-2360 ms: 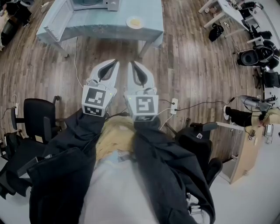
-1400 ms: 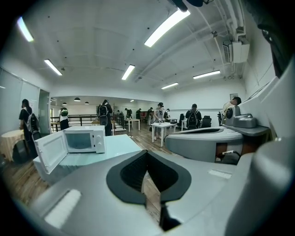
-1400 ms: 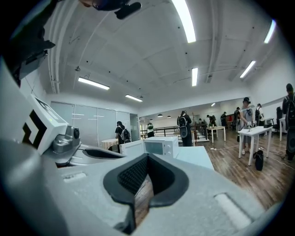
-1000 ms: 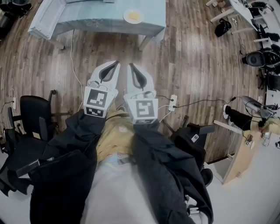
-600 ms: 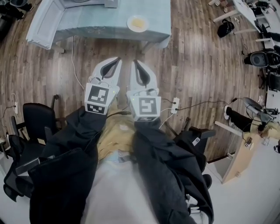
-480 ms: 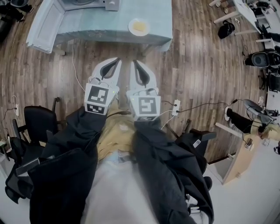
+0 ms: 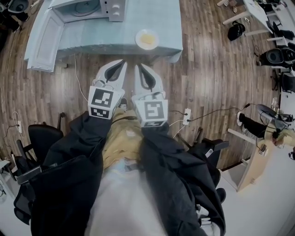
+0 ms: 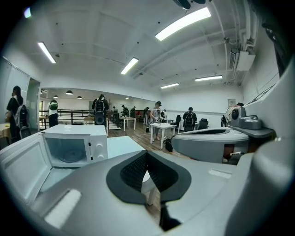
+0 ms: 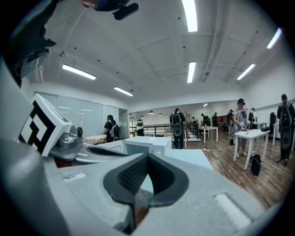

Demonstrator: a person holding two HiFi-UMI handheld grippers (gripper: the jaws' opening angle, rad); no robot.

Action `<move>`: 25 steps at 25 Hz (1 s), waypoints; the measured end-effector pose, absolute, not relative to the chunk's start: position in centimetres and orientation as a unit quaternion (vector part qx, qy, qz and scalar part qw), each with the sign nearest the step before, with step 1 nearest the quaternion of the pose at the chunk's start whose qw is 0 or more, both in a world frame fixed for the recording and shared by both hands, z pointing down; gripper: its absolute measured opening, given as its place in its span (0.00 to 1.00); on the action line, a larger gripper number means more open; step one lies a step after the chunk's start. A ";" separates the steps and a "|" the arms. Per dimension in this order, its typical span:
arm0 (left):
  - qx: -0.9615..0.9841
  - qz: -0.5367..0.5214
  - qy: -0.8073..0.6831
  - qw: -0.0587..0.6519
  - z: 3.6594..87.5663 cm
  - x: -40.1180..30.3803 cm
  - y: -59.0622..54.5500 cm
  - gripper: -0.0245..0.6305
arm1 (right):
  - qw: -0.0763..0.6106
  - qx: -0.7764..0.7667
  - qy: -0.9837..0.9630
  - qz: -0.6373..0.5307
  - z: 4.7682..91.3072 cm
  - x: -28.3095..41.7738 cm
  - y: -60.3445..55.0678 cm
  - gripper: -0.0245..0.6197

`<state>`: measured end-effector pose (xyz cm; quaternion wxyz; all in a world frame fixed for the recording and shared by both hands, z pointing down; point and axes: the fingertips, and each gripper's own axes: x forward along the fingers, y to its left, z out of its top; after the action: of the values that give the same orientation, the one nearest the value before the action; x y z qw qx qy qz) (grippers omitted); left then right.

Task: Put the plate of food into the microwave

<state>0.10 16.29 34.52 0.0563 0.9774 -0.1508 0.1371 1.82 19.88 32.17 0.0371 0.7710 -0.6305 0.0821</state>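
Two steps wait on you and neither has begun: lifting the plate and setting it inside. At the upper left of the head view stands the microwave [image 7: 87, 8], its door [image 7: 44, 44] swung wide toward the left edge, so nothing needs opening. It sits on the counter [image 7: 106, 34], draped in a pale blue cloth. Right of the microwave, near the counter's front edge at top centre, lies the plate of food [image 7: 147, 39], a white plate with a yellow portion, well apart from the oven and from both tools.

Below it, over the wood floor [image 7: 212, 78], your left hand-held gripper [image 7: 120, 65] points up the frame toward the counter. Its own view shows the ribbed pads pressed together with nothing between them. Just beside it to the right, your right hand-held gripper [image 7: 139, 67] is the same: jaws closed on nothing, short of the counter.

By my judgement you are only on the approach. You have yet to spread a pair of jaws, take the plate by its rim, carry it leftward and slide it in.

No brand or label can be read. The microwave's panel shows only knobs, and each marker cube [image 7: 102, 102] bears black-and-white squares, not words.
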 end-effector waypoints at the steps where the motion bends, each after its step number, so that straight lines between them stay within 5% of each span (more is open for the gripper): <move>1: 0.977 0.137 -0.149 0.062 34.5 0.4 15.9 0.03 | 0.041 0.770 -0.630 0.085 32.4 1.9 19.5 0.03; 25: 0.964 0.164 -0.193 0.082 35.6 8.8 7.5 0.03 | 0.080 0.717 -0.679 0.135 35.4 10.7 10.3 0.03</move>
<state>8.80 7.47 35.56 0.0815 0.9638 -0.1935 0.1644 10.74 10.32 35.45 0.0803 0.7171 -0.6791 0.1348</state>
